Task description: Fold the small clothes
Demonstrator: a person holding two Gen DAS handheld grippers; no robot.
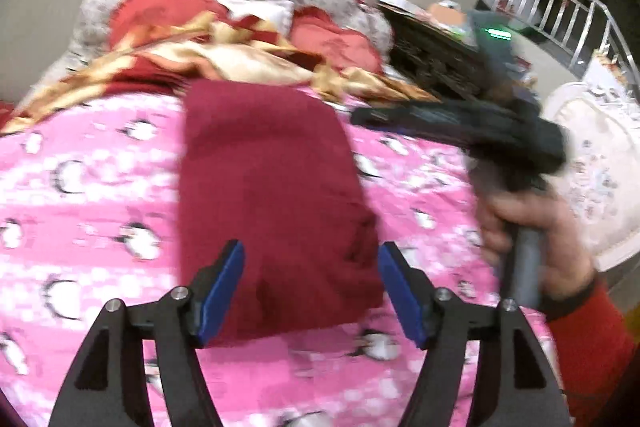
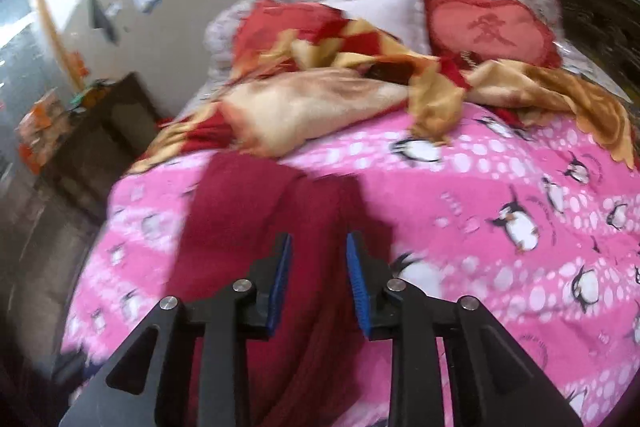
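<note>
One dark red, soft knitted garment (image 1: 276, 211) lies folded into a long rectangle on the pink penguin-print bed cover (image 1: 80, 227), with both grippers open above it.

Its cloth looks light, limp and a little fuzzy, so I judge it will sag when lifted and is best taken at a corner or along a folded edge, not in the middle. The left gripper (image 1: 312, 295) has its blue pads spread wide over the near end of the garment and touches nothing; the right gripper (image 2: 318, 283) stands partly open over the same cloth, also holding nothing. Toward the head of the bed, the crumpled gold-and-red blanket (image 2: 320, 95) lies just beside the garment's far end, so room is small there. The cover toward the right edge of the bed is free for moving.
</note>
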